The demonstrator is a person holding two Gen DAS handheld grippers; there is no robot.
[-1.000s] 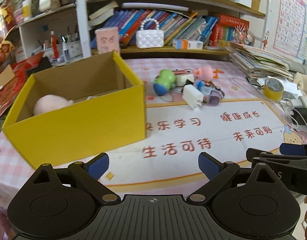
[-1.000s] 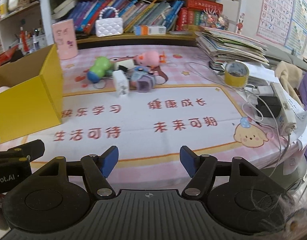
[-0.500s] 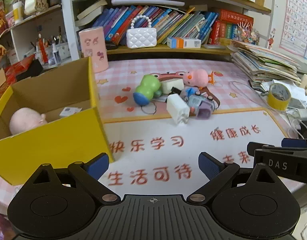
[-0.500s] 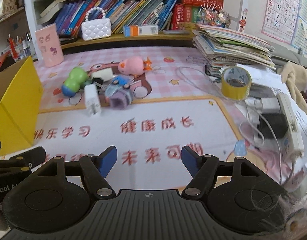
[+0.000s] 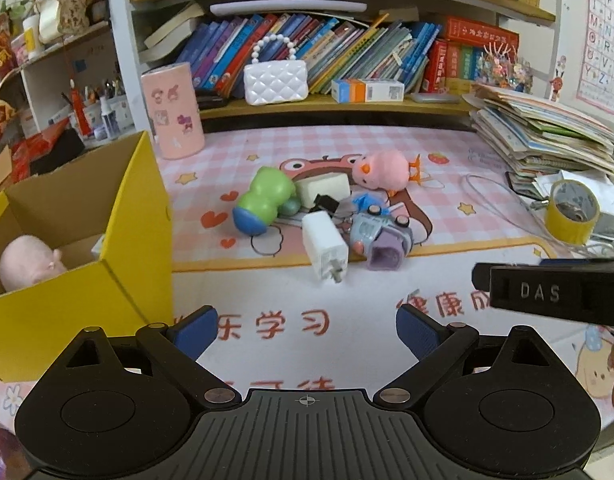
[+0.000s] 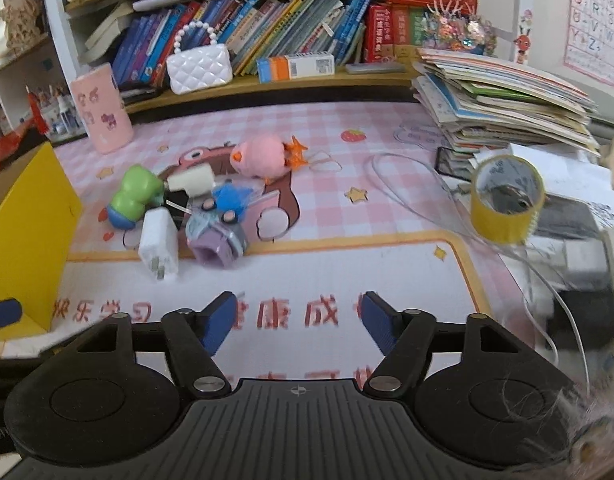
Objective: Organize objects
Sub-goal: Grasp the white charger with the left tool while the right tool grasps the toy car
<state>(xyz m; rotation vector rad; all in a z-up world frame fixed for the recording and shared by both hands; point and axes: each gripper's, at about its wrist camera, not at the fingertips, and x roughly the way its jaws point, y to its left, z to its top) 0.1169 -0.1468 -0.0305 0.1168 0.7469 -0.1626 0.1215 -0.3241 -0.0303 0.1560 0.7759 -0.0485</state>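
Note:
A pile of small things lies mid-table: a green and blue toy, a white charger, a purple-grey toy car, a pink plush and a cream block. A yellow cardboard box stands at the left with a pink doll head inside. My left gripper is open and empty, short of the pile. My right gripper is open and empty, to the right of the charger.
A yellow tape roll, cables and a stack of books crowd the right side. A pink canister and a white purse stand at the back by the bookshelf. The right gripper's body shows at right.
Both grippers have moved forward and to the right, toward the toy pile. The yellow box has slid toward the left edge of both views. Both stay open.

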